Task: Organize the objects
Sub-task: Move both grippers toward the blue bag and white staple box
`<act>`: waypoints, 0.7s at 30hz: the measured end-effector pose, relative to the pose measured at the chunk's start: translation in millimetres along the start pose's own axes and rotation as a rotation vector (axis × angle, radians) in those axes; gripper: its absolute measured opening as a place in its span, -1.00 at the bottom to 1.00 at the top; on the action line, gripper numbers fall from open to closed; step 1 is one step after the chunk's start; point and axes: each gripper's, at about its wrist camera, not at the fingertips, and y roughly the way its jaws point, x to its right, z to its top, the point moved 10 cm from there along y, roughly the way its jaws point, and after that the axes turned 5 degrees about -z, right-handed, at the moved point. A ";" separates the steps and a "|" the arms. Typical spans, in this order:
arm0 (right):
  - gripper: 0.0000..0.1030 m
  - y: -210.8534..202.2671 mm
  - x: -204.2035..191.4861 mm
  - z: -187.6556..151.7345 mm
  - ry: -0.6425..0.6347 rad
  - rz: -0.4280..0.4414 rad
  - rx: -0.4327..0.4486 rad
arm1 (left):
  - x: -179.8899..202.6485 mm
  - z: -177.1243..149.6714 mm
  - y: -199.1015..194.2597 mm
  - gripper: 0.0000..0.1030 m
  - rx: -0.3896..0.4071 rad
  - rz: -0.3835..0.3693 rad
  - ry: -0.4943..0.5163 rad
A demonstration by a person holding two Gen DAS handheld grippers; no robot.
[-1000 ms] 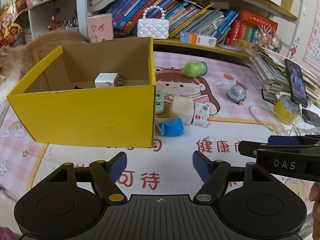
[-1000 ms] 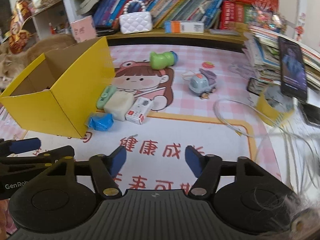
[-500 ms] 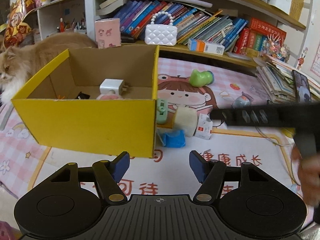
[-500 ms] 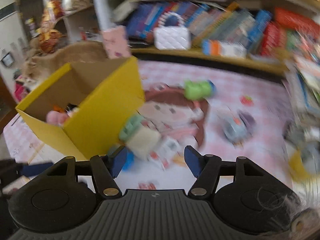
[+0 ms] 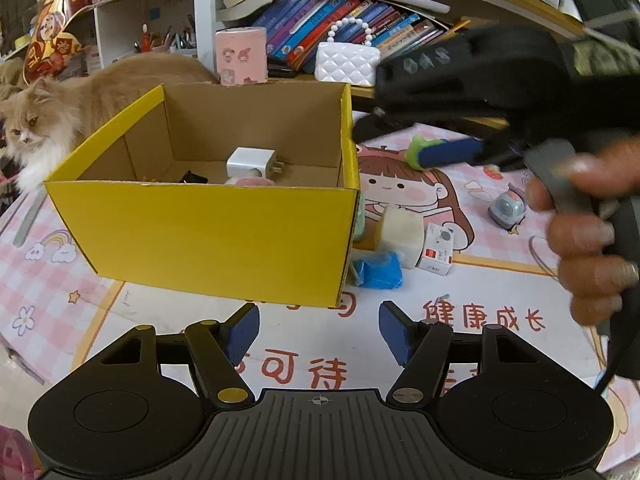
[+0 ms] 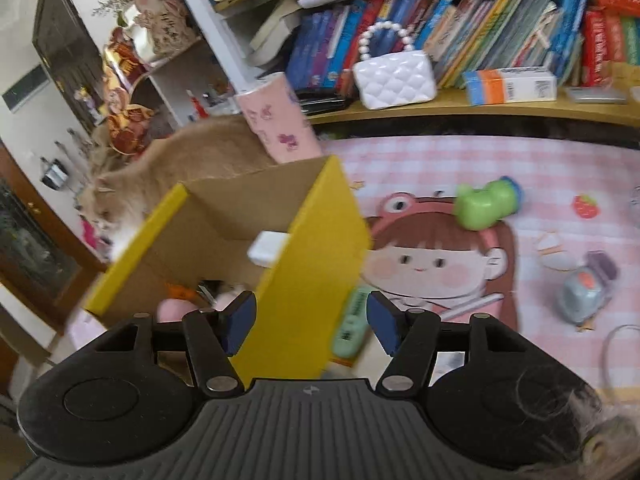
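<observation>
A yellow cardboard box (image 5: 208, 236) stands open on the pink mat, with a white charger (image 5: 251, 163) and small items inside; it also shows in the right wrist view (image 6: 308, 280). Right of it lie a mint green item (image 6: 352, 324), a cream block (image 5: 402, 232), a blue packet (image 5: 378, 270) and a small white box (image 5: 438, 248). My left gripper (image 5: 318, 334) is open and empty, low in front of the box. My right gripper (image 6: 308, 322) is open and empty, above the box's right wall and the mint item.
A green toy (image 6: 486, 204) and a grey toy car (image 6: 582, 294) lie on the mat further right. An orange cat (image 5: 60, 112) stands behind the box at left. Shelves with books, a white handbag (image 5: 346, 64) and a pink tin (image 5: 241, 56) line the back.
My right gripper has swung up and leftward over the loose items toward the box's right wall. My left gripper has risen slightly. Both stay open.
</observation>
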 end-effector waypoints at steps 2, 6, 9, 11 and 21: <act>0.06 4.6 -9.0 0.0 -0.010 0.011 -0.020 | -1.8 -0.2 -0.4 0.27 -0.001 -0.001 0.002; -0.27 13.4 -24.5 -5.2 -0.040 0.035 -0.062 | -7.1 1.0 -2.5 0.28 0.004 -0.001 0.000; -0.47 17.6 -34.5 -9.2 -0.085 0.037 -0.074 | -13.1 0.9 -5.1 0.28 0.010 0.004 -0.005; -0.49 17.8 -40.3 -10.6 -0.144 0.016 -0.067 | -18.4 0.7 -6.8 0.28 0.012 0.008 -0.010; -0.51 30.3 -67.2 -14.4 -0.201 0.039 -0.066 | -40.8 0.6 -13.5 0.28 0.023 0.030 -0.040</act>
